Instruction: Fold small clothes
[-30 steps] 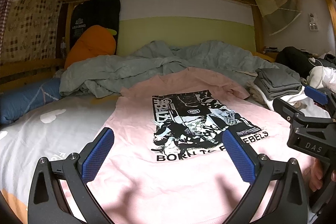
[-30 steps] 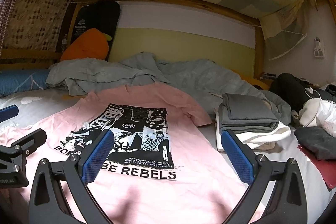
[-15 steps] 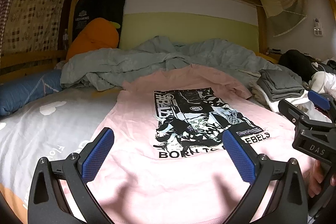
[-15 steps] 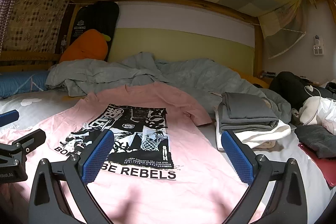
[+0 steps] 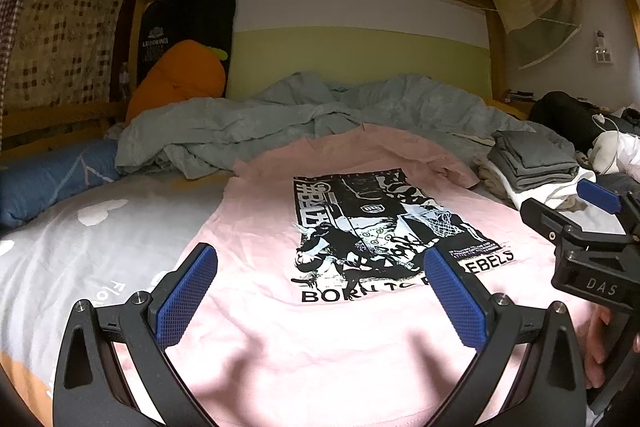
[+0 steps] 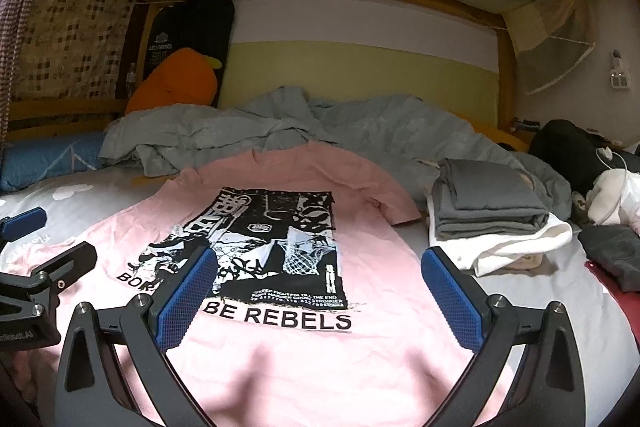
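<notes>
Pink T-shirt (image 5: 256, 327) spread flat, print up, across the lower centre of both views, hem nearest the cameras, collar toward the rumpled grey-green duvet (image 5: 280, 123) in mid-frame; lying on the pale bedsheet (image 5: 100, 247), not yet folded anywhere; left gripper (image 5: 320, 299) poised over the lower left part of the shirt, blue pads spread wide with nothing between them; right gripper (image 6: 320, 303) likewise agape and empty over the lower right part, near the words "BE REBELS"; compared with a second ago, a slight lift and backward tilt of both views, so a little more canopy at the top of frame and the print sitting a touch lower, while the shirt itself shows no shift, no new crease, no raised edge; so apparently a pause or repositioning above the garment rather than a grasp; folding proper judged still to begin, probably with a pinch on the hem or a side edge; stack of folded grey and white clothes (image 6: 492, 215) at right of frame, just beside the shirt's right sleeve, likely the destination for the finished fold; orange carrot plush (image 5: 180, 79) at upper left, well apart and irrelevant.
</notes>
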Motion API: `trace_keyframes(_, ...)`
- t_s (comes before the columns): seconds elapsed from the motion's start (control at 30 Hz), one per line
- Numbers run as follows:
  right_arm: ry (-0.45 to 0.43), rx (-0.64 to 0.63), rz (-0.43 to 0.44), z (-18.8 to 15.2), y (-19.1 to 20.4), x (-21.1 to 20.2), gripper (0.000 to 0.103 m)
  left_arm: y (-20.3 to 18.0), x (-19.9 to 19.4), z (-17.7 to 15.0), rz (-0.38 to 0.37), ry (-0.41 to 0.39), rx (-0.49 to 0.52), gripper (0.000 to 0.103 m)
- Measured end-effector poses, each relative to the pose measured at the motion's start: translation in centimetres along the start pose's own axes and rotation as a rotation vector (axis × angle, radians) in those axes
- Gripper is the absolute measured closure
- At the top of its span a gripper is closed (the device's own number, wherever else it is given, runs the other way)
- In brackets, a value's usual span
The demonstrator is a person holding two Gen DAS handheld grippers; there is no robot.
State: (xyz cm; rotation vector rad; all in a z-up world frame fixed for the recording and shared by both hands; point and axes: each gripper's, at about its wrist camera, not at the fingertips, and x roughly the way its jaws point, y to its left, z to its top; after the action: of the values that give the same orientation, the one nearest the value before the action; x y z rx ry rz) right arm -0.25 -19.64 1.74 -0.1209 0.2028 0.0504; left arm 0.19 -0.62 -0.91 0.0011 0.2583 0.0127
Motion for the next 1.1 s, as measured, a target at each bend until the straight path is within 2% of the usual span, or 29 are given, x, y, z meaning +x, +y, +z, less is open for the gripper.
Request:
trace_keyframes(0.1,0.002,0.000,0.003,0.0,0.0,0.0,0.001,-0.2,-0.6,-0.1,0.032,-0.030,0.009,0.000)
trace_keyframes(0.37,0.013,0.006,0.003,0.0,-0.1,0.2,0.001,-0.7,-1.2,0.1,0.042,-0.067,0.031,0.000)
trace_keyframes(0.57,0.028,0.037,0.010,-0.1,-0.7,0.5,0.001,-1.1,-1.1,0.1,0.053,-0.061,0.051,0.000)
trace_keyframes(0.63,0.032,0.046,0.015,-0.1,-0.9,0.5,0.001,-1.1,-1.1,0.1,0.028,-0.060,0.048,0.000)
trace_keyframes(0.87,0.022,0.060,0.036,-0.1,-1.1,0.2,0.001,-0.3,-1.1,-0.1,0.049,-0.057,0.001,0.000)
trace_keyframes(1.1,0.028,0.052,0.024,0.0,-0.9,0.2,0.001,-0.6,-1.0,-0.2,0.065,-0.056,0.021,0.000)
